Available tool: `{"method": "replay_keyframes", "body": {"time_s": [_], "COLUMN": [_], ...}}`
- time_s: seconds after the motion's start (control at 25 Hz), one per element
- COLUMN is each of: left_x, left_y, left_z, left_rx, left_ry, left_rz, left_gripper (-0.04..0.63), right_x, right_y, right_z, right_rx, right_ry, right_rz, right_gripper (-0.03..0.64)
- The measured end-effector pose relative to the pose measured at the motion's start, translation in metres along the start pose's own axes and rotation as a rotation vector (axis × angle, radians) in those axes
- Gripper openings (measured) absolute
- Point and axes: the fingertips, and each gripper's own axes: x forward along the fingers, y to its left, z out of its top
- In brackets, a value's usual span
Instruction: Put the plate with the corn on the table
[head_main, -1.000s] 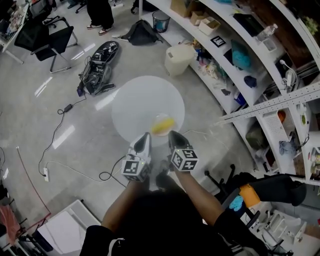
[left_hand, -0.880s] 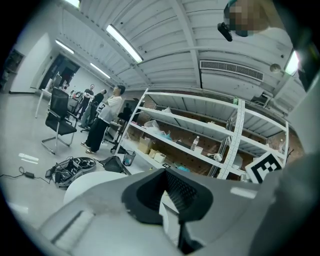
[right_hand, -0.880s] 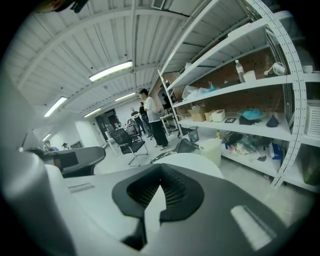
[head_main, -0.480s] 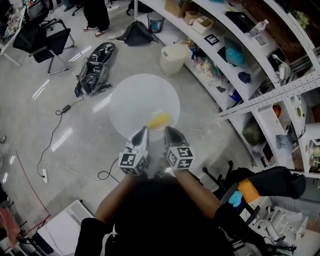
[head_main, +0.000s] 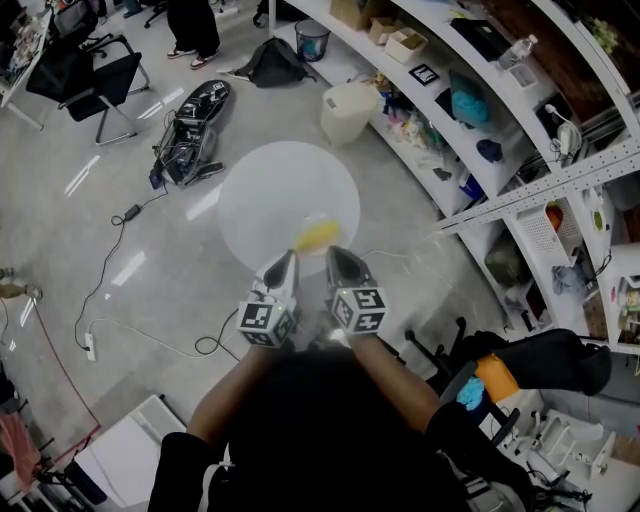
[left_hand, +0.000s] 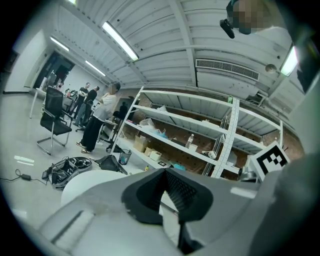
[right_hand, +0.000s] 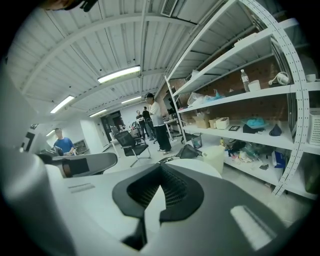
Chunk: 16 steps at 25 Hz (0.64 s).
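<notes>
Faintly visible plate with corn, rim pinched by left tool and right tool (table beneath).

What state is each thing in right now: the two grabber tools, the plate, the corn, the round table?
left gripper: jaws closed on the plate's near rim.
right gripper: jaws closed on the same rim, beside the left one.
plate: level, over the table's near edge; whether it rests there cannot be told.
corn: lying on the plate.
table: standing upright on the floor.
</notes>
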Motion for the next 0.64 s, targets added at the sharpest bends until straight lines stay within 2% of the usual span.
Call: {"method": "replay_keyframes", "body": {"time_s": [0.64], "left_x": [-0.0010], "left_y": [-0.0063], "left_z": [-0.0069], "left_rx": [-0.012], "left_ry": [0.004], "left_rz": [0.002], "left_gripper": [0.003], "right_x": [-0.0077], "right_y": [-0.0058], "right_z": [-0.0059], "right_rx": [-0.002], "right_ry": [0.013], "right_rz": [-0.018], "right_gripper": [0.008]}}
